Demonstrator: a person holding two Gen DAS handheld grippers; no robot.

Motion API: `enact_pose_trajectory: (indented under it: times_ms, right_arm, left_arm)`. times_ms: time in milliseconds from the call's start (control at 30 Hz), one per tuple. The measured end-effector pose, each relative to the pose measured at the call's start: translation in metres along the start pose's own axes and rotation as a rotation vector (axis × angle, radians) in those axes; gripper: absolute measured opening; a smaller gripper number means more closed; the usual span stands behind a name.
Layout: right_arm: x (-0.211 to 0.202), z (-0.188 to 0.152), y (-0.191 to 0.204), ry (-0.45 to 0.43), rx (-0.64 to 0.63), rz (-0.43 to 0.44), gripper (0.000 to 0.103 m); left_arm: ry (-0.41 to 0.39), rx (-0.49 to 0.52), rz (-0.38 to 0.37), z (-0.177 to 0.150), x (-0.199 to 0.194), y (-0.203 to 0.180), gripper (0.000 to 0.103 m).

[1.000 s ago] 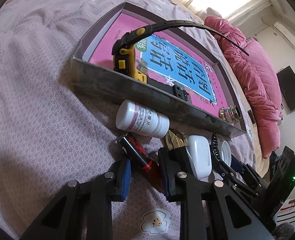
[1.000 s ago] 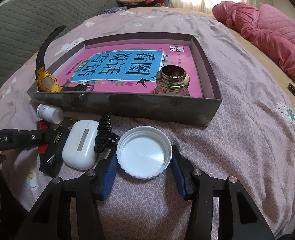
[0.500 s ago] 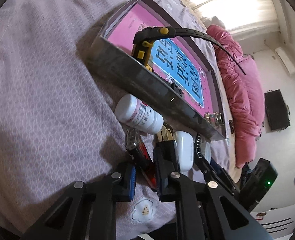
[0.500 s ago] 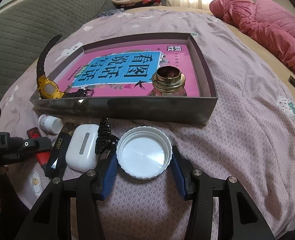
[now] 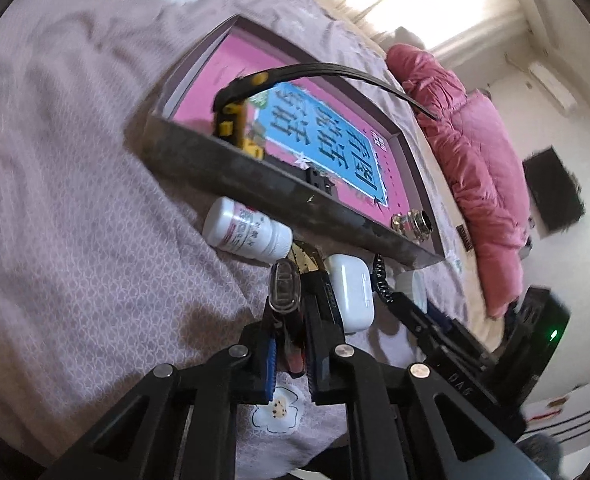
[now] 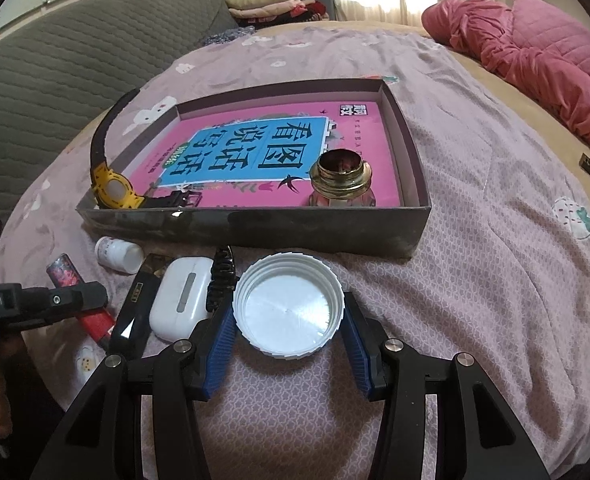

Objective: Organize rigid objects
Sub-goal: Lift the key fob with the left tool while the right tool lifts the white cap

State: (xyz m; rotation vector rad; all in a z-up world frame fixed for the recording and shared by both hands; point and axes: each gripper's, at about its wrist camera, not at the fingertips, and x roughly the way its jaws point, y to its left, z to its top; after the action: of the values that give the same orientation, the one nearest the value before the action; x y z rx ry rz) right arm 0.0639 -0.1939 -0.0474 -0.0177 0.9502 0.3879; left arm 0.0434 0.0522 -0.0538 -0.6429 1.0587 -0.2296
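Left gripper [image 5: 289, 350]: fingers drawn narrow and clamped on the red lighter [image 5: 284, 300], which juts forward, clear end raised off the bedspread [image 5: 75, 240]. Right gripper [image 6: 289, 346]: held low and level, blue pads [image 6: 222, 340] spread wide to either side of the white lid [image 6: 288, 306]; the lid lies open side up on the cloth, and contact with the pads cannot be told. Items on the cloth just before the shallow box [image 6: 255, 226], left to right: white pill bottle [image 6: 118, 254] on its side, dark flat case [image 6: 133, 308], white earbud case [image 6: 179, 298], black hair clip [image 6: 221, 276], the last three side by side. In the box: a pink-and-blue book [image 6: 255, 156] as floor, a yellow watch [image 6: 113, 188] at the near left corner with strap arching upward, a brass-necked glass jar [image 6: 341, 180] at near right. Surroundings: mauve patterned bedspread with flower motifs, pink quilt [image 6: 535, 52] bunched at far right, grey padded headboard [image 6: 75, 52] to the left, folded clothes [image 6: 271, 2] and a bright window beyond.
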Motion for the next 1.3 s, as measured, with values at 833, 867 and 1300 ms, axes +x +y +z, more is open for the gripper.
enact_pose_trajectory:
  times_ms: [833, 867, 1300]
  right_arm:
    - [-0.022, 0.003, 0.021, -0.094, -0.127, -0.016, 0.051]
    - [-0.022, 0.004, 0.022, -0.096, -0.133, -0.016, 0.051]
    - [-0.033, 0.009, 0.036, -0.136, -0.154, 0.019, 0.051]
  left_arm:
    - [-0.106, 0.141, 0.050, -0.002, -0.030, -0.018, 0.010]
    - [-0.110, 0.148, 0.049, -0.003, -0.030, -0.021, 0.010]
    - [-0.198, 0.240, 0.040, -0.001, -0.045, -0.040, 0.010]
